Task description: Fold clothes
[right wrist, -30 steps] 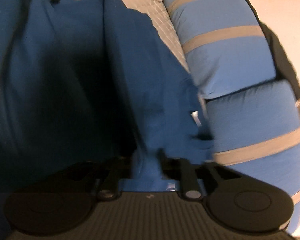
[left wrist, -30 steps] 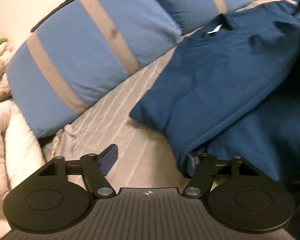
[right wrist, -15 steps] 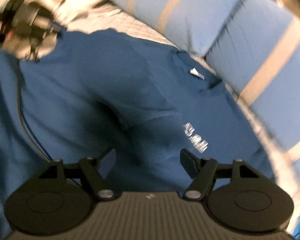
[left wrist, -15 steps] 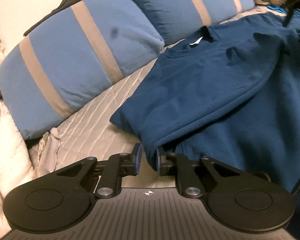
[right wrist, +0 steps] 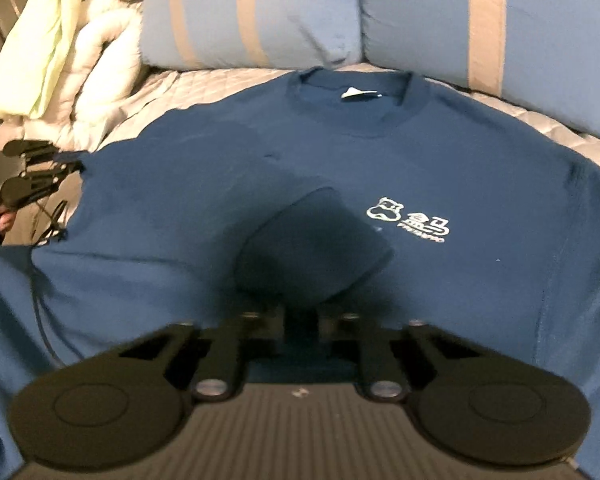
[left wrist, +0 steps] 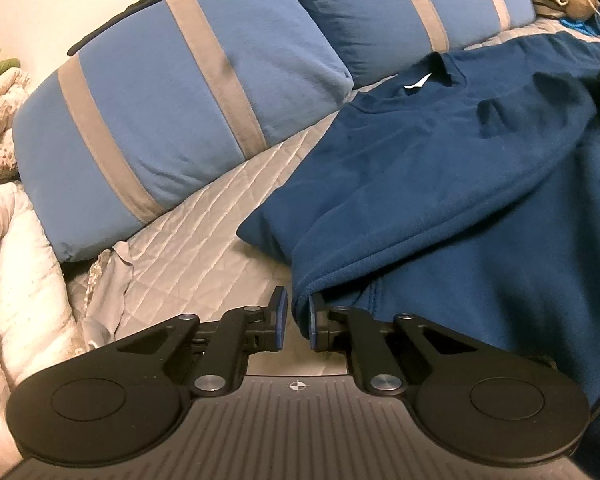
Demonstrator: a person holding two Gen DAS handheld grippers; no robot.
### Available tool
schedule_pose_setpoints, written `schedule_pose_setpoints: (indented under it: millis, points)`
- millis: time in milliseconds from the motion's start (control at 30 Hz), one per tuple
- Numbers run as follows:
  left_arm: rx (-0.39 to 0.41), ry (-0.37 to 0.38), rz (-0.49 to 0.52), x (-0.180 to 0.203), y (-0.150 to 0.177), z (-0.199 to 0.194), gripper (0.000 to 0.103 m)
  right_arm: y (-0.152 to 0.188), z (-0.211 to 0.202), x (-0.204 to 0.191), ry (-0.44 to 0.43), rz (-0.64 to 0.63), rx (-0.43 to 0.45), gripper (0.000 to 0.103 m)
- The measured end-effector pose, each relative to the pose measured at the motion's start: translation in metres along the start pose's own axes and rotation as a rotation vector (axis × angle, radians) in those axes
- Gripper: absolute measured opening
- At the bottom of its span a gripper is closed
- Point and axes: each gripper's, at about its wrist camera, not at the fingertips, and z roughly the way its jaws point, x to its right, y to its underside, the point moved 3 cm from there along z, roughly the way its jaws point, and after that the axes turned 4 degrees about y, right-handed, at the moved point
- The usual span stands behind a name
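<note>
A dark blue sweatshirt lies front up on the bed, with a white logo on the chest and its neck label toward the pillows. One sleeve is folded in across the chest. My right gripper is shut on that sleeve's end. My left gripper is shut on the folded side edge of the sweatshirt, with cloth pinched between its blue pads. In the right wrist view the left gripper shows at the garment's left edge.
Two blue pillows with grey stripes lie along the head of the bed. The grey quilted cover is bare beside the sweatshirt. A white duvet and a pale green cloth are heaped at the left.
The left gripper closed on the sweatshirt's edge and then held still. The right gripper rolled and swung over the chest, stood open, and has now shut on the sleeve end.
</note>
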Motion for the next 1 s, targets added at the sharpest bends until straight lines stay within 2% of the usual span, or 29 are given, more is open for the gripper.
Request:
schedule_pose_setpoints:
  millis: [167,300,433,533,667,833,867,933,1000]
  points:
    - [0.004,-0.003,0.056,0.002,-0.002,-0.002,0.015,-0.021,-0.034,0.003,0.086,-0.023,0.058,0.005]
    - [0.028,-0.005,0.152,0.011,-0.004,-0.006,0.018,-0.041,-0.071,0.003,0.118,-0.06,0.093,0.005]
    - [0.034,-0.027,0.297,0.028,0.0,-0.006,0.02,-0.04,-0.089,-0.003,0.168,-0.118,0.084,0.005]
    - [0.016,-0.063,0.432,0.042,0.008,-0.004,0.02,-0.021,-0.077,-0.005,0.185,-0.122,0.025,0.005]
    - [-0.014,-0.103,0.575,0.055,0.021,0.0,0.021,0.006,-0.055,-0.009,0.164,-0.099,-0.047,0.005]
    - [-0.027,-0.093,0.609,0.06,0.031,0.003,0.028,0.024,-0.044,-0.013,0.151,-0.094,-0.102,0.005]
    - [-0.026,-0.094,0.596,0.058,0.03,0.003,0.031,0.026,-0.044,-0.013,0.151,-0.096,-0.113,0.005]
    - [-0.023,-0.098,0.567,0.054,0.029,0.004,0.044,0.029,-0.043,-0.014,0.151,-0.101,-0.129,0.005]
    - [-0.017,-0.103,0.502,0.047,0.024,0.001,0.061,0.03,-0.043,-0.016,0.15,-0.109,-0.136,0.005]
